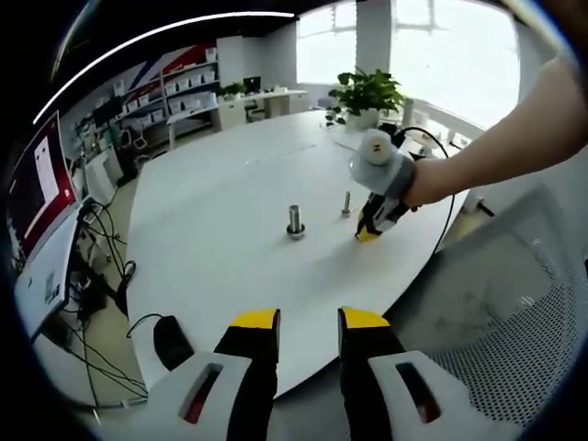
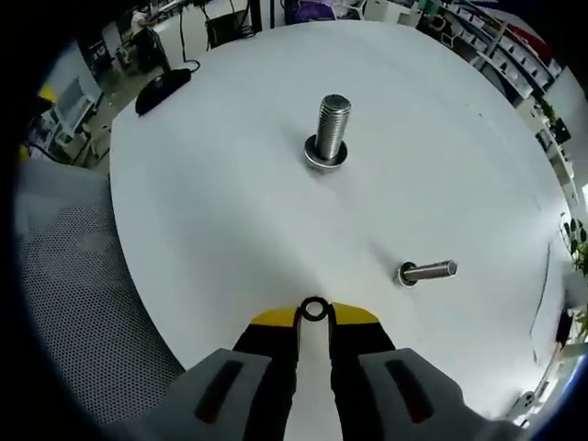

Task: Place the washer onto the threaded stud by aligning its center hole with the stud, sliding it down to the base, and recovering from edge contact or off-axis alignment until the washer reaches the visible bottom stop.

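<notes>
Between the yellow tips of the right gripper [image 2: 313, 315], at six o'clock in the right gripper view, a small dark metal washer [image 2: 313, 309] sits clamped, just above the white round table [image 2: 230, 211]. At twelve o'clock stands the large threaded steel stud [image 2: 331, 129], upright; a thinner steel bolt [image 2: 428, 271] stands at three o'clock. Left gripper [image 1: 308, 322] jaws stand apart, holding nothing, at the table's near edge.

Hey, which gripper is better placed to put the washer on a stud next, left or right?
Right. The right gripper already pinches the washer at its tips over the table, near the small stud and large stud. The left gripper is open, empty, back at the table's edge.
</notes>
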